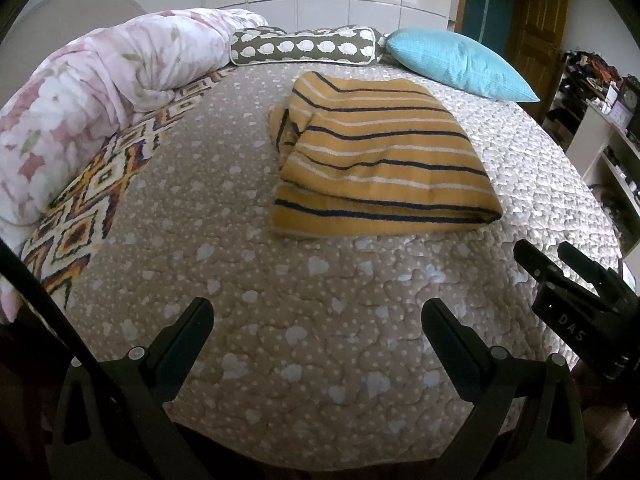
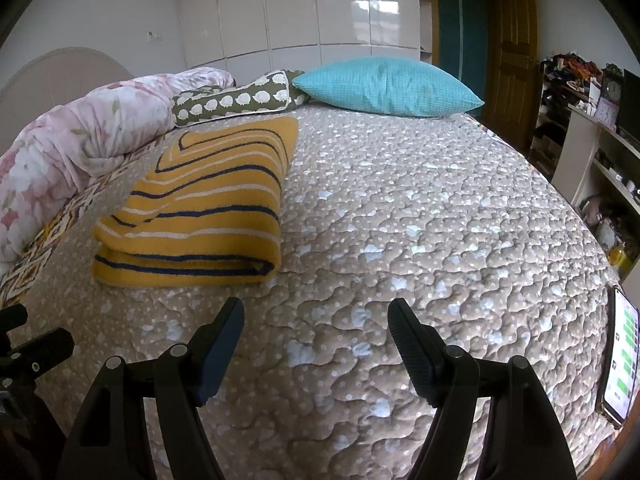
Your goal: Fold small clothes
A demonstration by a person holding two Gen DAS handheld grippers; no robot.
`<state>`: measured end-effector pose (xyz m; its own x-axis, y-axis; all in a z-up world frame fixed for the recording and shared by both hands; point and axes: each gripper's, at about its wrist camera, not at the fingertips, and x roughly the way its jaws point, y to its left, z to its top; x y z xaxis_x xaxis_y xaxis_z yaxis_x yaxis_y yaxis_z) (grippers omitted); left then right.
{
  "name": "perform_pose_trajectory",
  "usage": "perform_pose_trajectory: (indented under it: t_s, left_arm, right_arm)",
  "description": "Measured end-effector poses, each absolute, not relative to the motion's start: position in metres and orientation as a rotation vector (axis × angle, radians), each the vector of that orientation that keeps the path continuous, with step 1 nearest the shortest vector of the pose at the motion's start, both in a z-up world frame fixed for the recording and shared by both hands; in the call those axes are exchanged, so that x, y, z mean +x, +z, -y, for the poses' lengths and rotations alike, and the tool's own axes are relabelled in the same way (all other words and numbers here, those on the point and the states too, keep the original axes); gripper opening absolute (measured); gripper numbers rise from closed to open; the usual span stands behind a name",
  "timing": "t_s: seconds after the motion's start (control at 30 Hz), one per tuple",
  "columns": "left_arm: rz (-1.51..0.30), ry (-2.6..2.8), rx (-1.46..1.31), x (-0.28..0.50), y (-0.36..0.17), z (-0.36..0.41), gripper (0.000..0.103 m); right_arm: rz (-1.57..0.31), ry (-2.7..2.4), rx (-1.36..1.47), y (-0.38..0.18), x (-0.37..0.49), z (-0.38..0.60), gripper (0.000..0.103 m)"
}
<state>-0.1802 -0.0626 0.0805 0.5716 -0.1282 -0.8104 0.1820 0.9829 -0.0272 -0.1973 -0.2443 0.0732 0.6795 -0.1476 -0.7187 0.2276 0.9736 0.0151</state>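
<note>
The yellow striped garment (image 1: 380, 152) lies folded into a thick rectangle on the quilted bedspread (image 1: 280, 340), toward the far middle of the bed in the left wrist view and at the far left in the right wrist view (image 2: 200, 208); its navy and white stripes run across the top layer, the folded edge faces near, and a loose flap sticks out at its far left corner, though what kind of garment it is cannot be made out from the folds. Both grippers hang well apart from it over bare quilt. The left gripper (image 1: 318, 318) has its jaws spread wide with nothing between them, and the right gripper (image 2: 316, 320) likewise stands spread and empty; the right one also shows at the right edge of the left wrist view, where the letters "DAS" can be read on its body. Beyond the garment, at the far side, lie a sheep-patterned bolster (image 1: 308, 46) and a turquoise pillow (image 2: 390, 86), with a rolled floral duvet (image 1: 92, 92) along the left. A phone (image 2: 620, 356) lies at the near right edge of the bed, screen lit with green bubbles too small to read and partly cut off. The shelves (image 2: 600, 152) on the right hold clutter too blurred to name.
</note>
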Motion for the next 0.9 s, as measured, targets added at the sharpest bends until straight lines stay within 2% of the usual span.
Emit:
perform_pose_trajectory:
  t_s: [0.9]
  left_arm:
    - [-1.006, -0.173, 0.061, -0.167, 0.059, 0.062, 0.103]
  right_arm:
    - [-0.809, -0.211, 0.109, 0.060, -0.193, 0.250, 0.078]
